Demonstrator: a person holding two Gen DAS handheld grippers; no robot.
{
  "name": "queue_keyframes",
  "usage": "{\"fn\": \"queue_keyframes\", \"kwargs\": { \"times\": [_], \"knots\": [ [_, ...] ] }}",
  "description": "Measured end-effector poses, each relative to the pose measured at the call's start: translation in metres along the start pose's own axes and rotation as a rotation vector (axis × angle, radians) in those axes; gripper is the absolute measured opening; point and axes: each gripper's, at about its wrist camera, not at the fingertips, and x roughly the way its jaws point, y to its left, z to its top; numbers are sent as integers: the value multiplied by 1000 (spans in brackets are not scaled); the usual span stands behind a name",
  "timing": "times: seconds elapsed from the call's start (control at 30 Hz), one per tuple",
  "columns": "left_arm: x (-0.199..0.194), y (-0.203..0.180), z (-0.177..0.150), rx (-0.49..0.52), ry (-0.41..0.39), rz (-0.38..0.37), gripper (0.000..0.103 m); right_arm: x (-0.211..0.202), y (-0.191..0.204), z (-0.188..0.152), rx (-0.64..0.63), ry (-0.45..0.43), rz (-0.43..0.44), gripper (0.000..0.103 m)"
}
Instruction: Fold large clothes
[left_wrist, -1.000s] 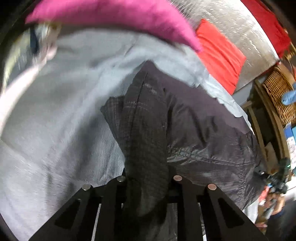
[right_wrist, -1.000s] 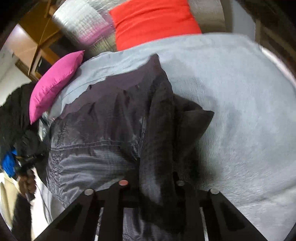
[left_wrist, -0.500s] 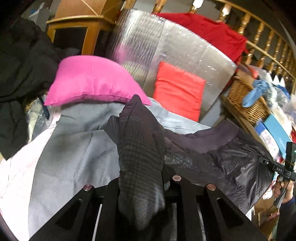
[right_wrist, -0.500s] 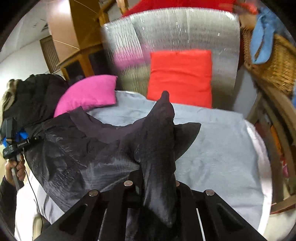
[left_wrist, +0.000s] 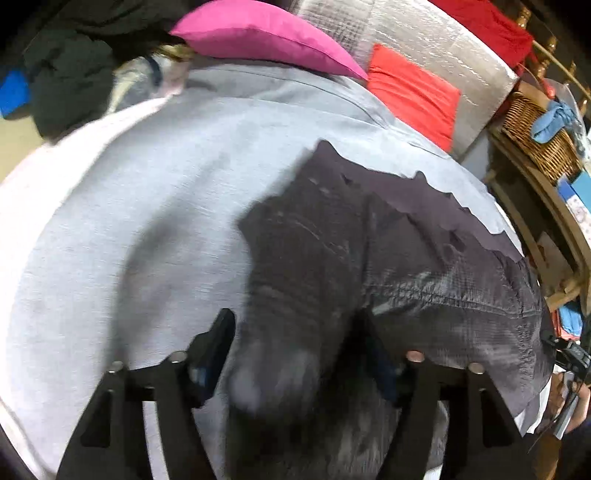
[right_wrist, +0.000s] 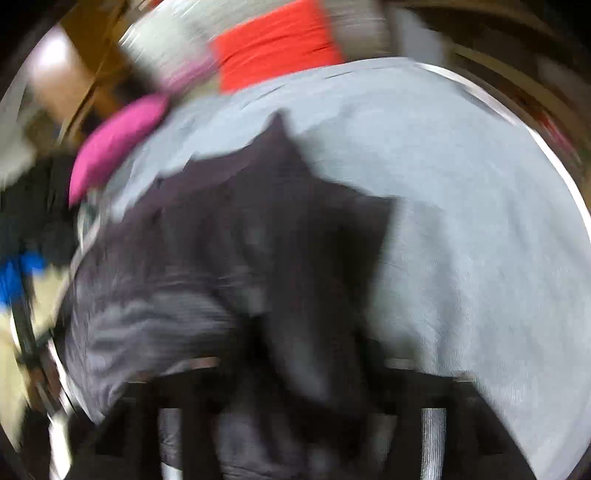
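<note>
While both views are smeared with motion, the step in hand reads as laying a fold down: the dark jacket lies partly spread on the grey bed cover, and each of its near ends rises into a pair of tongs; the left tongs stand apart, with a thick bunch of checked lining and shell passing loosely between them, the left finger visibly clear of the cloth; I judge this the moment of letting go. The right tongs are too blurred to judge; cloth lies across them, but whether they are clamped on it I cannot tell.

From the left view, the jacket's long axis runs across the bed from the left tongs toward the far right edge, where the shell hangs over the side; its scalloped far edge faces the pink pillow and the red cushion at the head; a pointed corner of cloth sticks out toward them in both views.

Next, I think, the bunches should be dropped flat; the tongs then drawn back clear without dragging the fabric; then the slippery shell smoothed before a second fold, since it may slide off the edge.
</note>
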Motion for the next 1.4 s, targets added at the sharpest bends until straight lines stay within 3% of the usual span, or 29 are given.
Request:
{"fn": "queue_keyframes", "kwargs": {
  "times": [0.17, 0.3, 0.43, 0.57, 0.7, 0.77, 0.93, 1.07, 1.23, 1.33, 1.4],
  "knots": [
    [-53, 5, 17, -12, -119, 203, 74, -56, -8, 11, 5, -132, -58, 77],
    [-79, -11, 17, -52, -211, 174, 77, -82, 47, 26, -106, -220, -11, 77],
    [-71, -69, 9, 76, -237, 125, 80, -64, 106, 32, -257, -175, 52, 79],
    [-33, -107, -5, 187, -187, 117, 81, -16, 125, 34, -344, -124, -14, 79],
    [19, -114, -27, 247, -49, 189, 82, 35, 79, 29, -262, -24, -196, 79],
    [15, -110, -37, 236, -116, 174, 84, 39, 64, 26, -214, -38, -145, 79],
    [7, -112, -33, 233, -89, 192, 85, 28, 84, 27, -277, -74, -223, 79],
    [9, -111, -35, 222, -88, 199, 85, -4, 109, 24, -285, -182, -173, 79],
    [7, -115, -38, 210, -78, 214, 85, -22, 156, -6, -381, -218, -111, 79],
    [-4, -119, -38, 207, -94, 214, 85, -10, 182, -30, -481, -222, -144, 83],
    [-11, -121, -37, 208, -107, 210, 85, 15, 188, -47, -535, -165, -205, 84]
  ]
}}
